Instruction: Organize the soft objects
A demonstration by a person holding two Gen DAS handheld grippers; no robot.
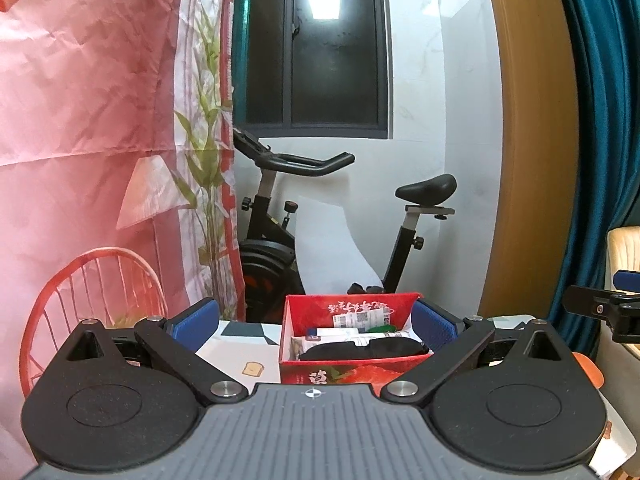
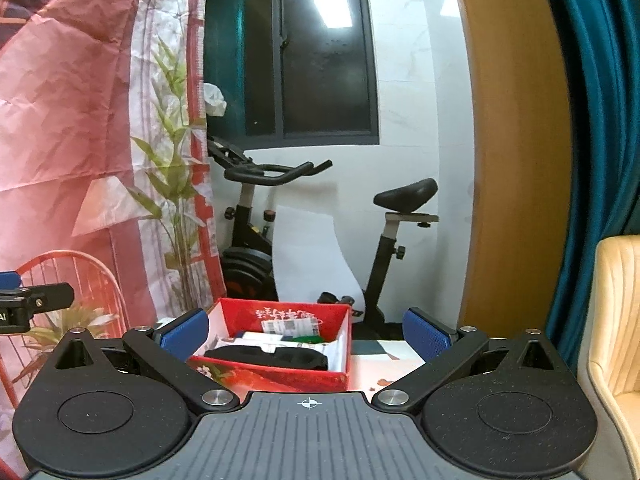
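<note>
Both the left gripper [image 1: 316, 326] and right gripper [image 2: 306, 330] hover spread wide and empty near a red box [image 1: 352, 376] holding a black eye mask [image 1: 362, 350].

red box [image 1: 352, 374] | open, on table | black soft item [image 1: 362, 350] inside, possibly eye mask

The table [image 1: 248, 354] carries a light printed covering, visible in the lower centre of the left wrist view between the gripper linkages; a small toast motif [image 1: 253, 369] is printed on it. A red cardboard box [image 1: 344, 376] stands directly on this surface, open at the top. An orange item [image 1: 592, 372] at the lower right edge possibly lies on the table too.
</note>
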